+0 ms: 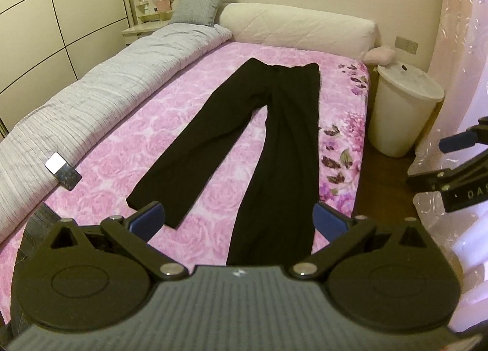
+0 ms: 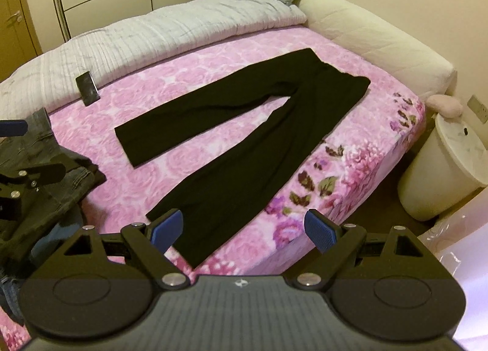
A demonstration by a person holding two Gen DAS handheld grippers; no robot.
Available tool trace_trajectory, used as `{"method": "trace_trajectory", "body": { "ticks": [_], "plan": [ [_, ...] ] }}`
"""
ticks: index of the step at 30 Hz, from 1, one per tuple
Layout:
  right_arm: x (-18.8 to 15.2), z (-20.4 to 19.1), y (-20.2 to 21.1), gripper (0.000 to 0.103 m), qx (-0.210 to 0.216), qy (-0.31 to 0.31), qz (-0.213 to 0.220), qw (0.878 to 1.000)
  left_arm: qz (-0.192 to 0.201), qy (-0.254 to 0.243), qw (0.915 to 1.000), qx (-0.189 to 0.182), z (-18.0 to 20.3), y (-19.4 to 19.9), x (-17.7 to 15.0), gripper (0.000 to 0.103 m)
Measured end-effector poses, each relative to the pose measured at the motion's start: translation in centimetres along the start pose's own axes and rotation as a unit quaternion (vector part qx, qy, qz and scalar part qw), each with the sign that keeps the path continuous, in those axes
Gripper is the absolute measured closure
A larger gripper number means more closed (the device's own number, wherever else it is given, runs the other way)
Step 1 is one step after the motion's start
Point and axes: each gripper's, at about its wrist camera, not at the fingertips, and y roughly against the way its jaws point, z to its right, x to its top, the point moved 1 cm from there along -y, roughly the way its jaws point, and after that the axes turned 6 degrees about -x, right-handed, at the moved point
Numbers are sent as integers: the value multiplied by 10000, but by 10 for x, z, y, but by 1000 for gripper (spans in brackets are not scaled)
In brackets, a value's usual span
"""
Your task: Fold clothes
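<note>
Black trousers (image 2: pixel 244 125) lie flat on pink bedspread (image 2: pixel 189 76).

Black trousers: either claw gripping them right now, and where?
Neither. Left claw and right claw are both open above the hems; the black trousers lie flat on the bed.

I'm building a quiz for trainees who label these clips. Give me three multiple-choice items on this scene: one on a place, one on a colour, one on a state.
1. Where does the phone lie?
A. on the white bin
B. at the grey duvet's edge
C. on the trousers

2. What colour are the trousers?
A. black
B. blue
C. white

3. How do the jaws of the right gripper stand?
A. shut on the hem
B. shut on nothing
C. open, empty

Answers:
1 B, it rests where the grey duvet meets the pink sheet.
2 A, they lie flat and black on the pink.
3 C, both blue pads are wide apart with nothing pinched between them.
</note>
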Motion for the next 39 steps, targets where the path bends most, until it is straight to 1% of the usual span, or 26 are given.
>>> {"method": "trace_trajectory", "body": {
  "ticks": [7, 13, 24, 30, 32, 35, 39],
  "plan": [
    [-18, -2, 3, 14, -53, -130, -150, 9998, -110, -93, 9998, -135, 6, -2, -9, 1],
    [-24, 4, 3, 14, -130, -241, -195, 9994, -149, -175, 9994, -248, 14, -9, -7, 1],
    [-19, 28, -6, 14, -312, -419, -256, 9983, -162, -262, 9987, -397, 19, -30, 9, 1],
    [-5, 41, -22, 14, -304, -363, -268, 9985, -199, -184, 9989, -372, 16, -49, 19, 1],
    [4, 49, -31, 14, -284, -326, -262, 9987, -227, -144, 9992, -306, 14, -59, 25, 1],
    [23, 65, -50, 14, -238, -221, -230, 9992, -252, -26, 9996, -144, 8, -77, 35, 1],
    [58, 96, -87, 14, -137, 90, -152, 9998, -371, 246, 9988, 188, -9, -109, 49, 1]
  ]
}}
